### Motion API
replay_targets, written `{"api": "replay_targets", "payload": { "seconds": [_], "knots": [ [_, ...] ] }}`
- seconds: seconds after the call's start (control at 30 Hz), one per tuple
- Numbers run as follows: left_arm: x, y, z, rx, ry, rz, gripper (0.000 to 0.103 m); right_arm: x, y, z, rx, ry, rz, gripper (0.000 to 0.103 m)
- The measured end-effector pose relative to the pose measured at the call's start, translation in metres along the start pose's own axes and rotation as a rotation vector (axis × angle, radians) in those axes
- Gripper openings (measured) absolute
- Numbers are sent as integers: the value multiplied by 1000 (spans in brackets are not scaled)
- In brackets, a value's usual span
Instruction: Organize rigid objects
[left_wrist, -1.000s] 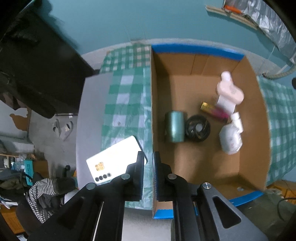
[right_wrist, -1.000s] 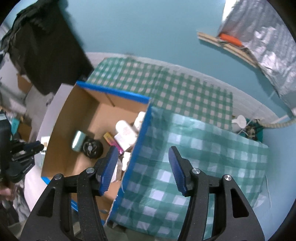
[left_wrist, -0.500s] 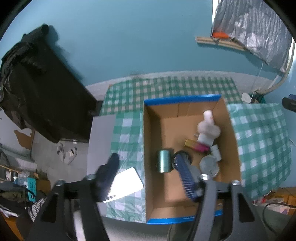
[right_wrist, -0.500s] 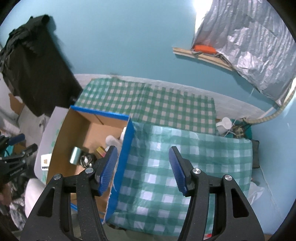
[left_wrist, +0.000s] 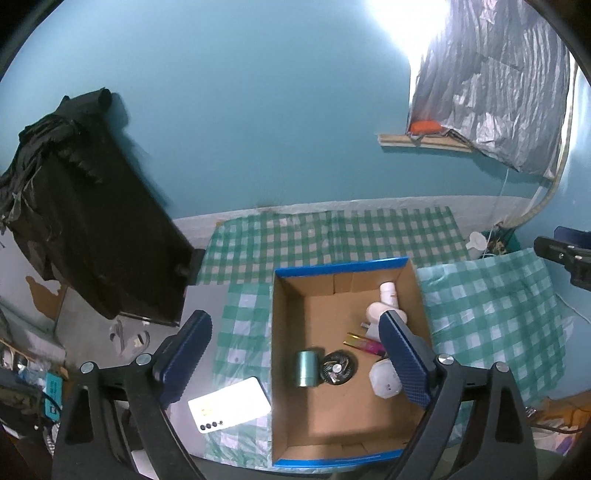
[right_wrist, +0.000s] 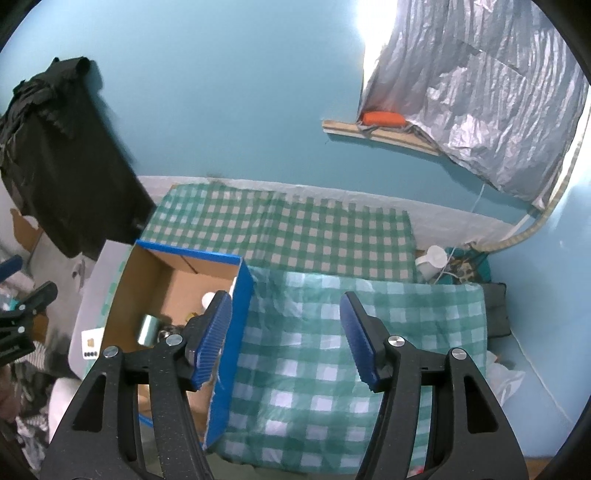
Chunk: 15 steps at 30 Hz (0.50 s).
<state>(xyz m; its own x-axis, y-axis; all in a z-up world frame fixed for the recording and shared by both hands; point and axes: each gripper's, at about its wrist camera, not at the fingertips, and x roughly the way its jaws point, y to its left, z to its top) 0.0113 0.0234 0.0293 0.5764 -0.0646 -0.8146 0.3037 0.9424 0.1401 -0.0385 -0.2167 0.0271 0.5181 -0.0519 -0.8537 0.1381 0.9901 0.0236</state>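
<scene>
An open cardboard box with blue-taped rims (left_wrist: 343, 265) stands on green checked cloth; it also shows in the right wrist view (right_wrist: 242, 295). Inside lie a green metal can (left_wrist: 306, 368), a black round fan (left_wrist: 338, 368), a pink bottle (left_wrist: 382, 310), a gold-and-pink tube (left_wrist: 360, 341) and a white jar (left_wrist: 384, 380). A white phone (left_wrist: 229, 404) lies left of the box. My left gripper (left_wrist: 295, 358) is open and empty, high above the box. My right gripper (right_wrist: 286, 334) is open and empty, high above the cloth right of the box.
Dark clothes (left_wrist: 74, 206) hang at the left against the teal wall. A silver foil sheet (right_wrist: 480, 92) and a wooden ledge (right_wrist: 384, 134) hang at the upper right. A white jug (right_wrist: 432, 260) and cables lie beyond the cloth's right corner.
My left gripper, shut at the box's left wall one second ago, has opened and risen well above the box. My right gripper has also risen and drawn back, staying open.
</scene>
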Motion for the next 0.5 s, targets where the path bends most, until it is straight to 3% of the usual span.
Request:
{"api": "replay_targets", "payload": {
  "seconds": [0.5],
  "knots": [
    [-12,-13,6,6,-40,-4,98,-6,-7,2,-5,-24,-20,60]
  ]
}}
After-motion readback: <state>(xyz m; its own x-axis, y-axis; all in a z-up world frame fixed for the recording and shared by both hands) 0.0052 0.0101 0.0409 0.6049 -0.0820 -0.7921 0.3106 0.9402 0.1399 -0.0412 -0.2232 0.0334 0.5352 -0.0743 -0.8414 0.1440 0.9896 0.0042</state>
